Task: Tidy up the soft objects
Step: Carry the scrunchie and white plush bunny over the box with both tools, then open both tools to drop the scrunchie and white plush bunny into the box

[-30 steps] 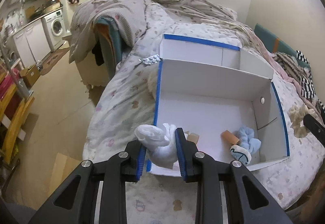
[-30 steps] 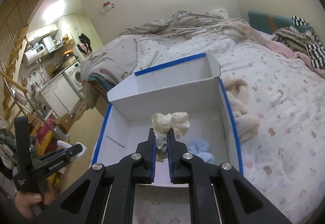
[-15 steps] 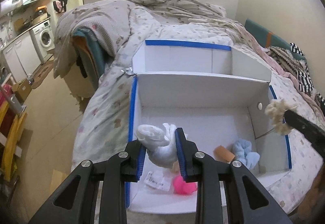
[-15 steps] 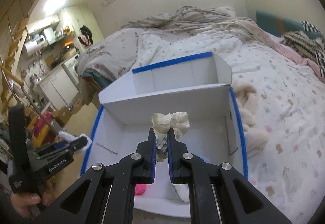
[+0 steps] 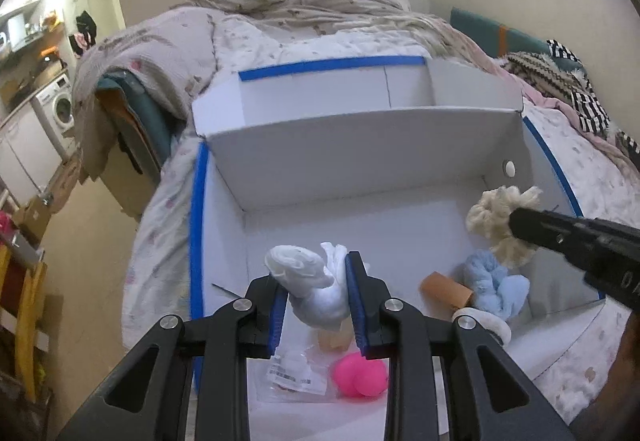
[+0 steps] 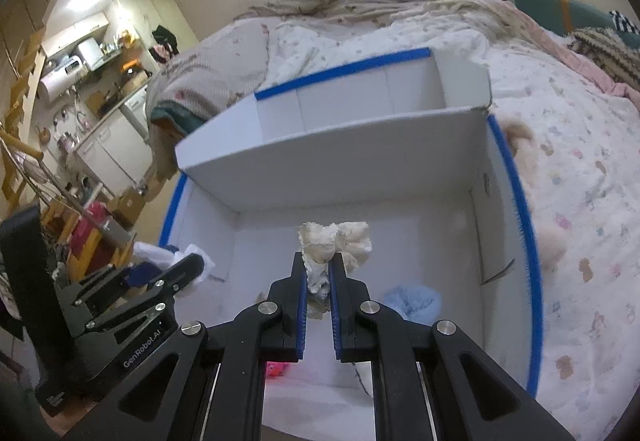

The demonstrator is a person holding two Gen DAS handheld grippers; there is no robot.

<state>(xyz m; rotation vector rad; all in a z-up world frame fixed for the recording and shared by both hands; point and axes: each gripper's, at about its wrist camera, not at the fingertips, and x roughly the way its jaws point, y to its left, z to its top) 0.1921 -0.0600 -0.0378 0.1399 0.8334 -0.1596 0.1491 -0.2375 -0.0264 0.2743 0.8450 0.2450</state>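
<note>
A white box with blue-taped edges [image 5: 360, 169] [image 6: 352, 165] lies open on the bed. My left gripper [image 5: 314, 265] hangs over its near left part, shut on a white soft bundle [image 5: 316, 281]. My right gripper [image 6: 319, 259] is over the box's middle, shut on a cream fluffy piece [image 6: 336, 241]; in the left wrist view that piece [image 5: 496, 217] shows at the right above a light blue soft item [image 5: 496, 285]. The left gripper with its white bundle [image 6: 168, 257] appears at the left of the right wrist view.
On the box floor lie a pink toy [image 5: 360, 377], a clear plastic packet [image 5: 292, 371], a brown cardboard tube [image 5: 444, 289] and a white roll [image 5: 486, 325]. A cream plush [image 6: 524, 145] rests on the patterned quilt [image 6: 580, 181] right of the box. Rumpled bedding lies behind; a kitchen is far left.
Both grippers have come forward and down over the box with their soft pieces held. The box's near floor with the pink toy and packet has come into view.
</note>
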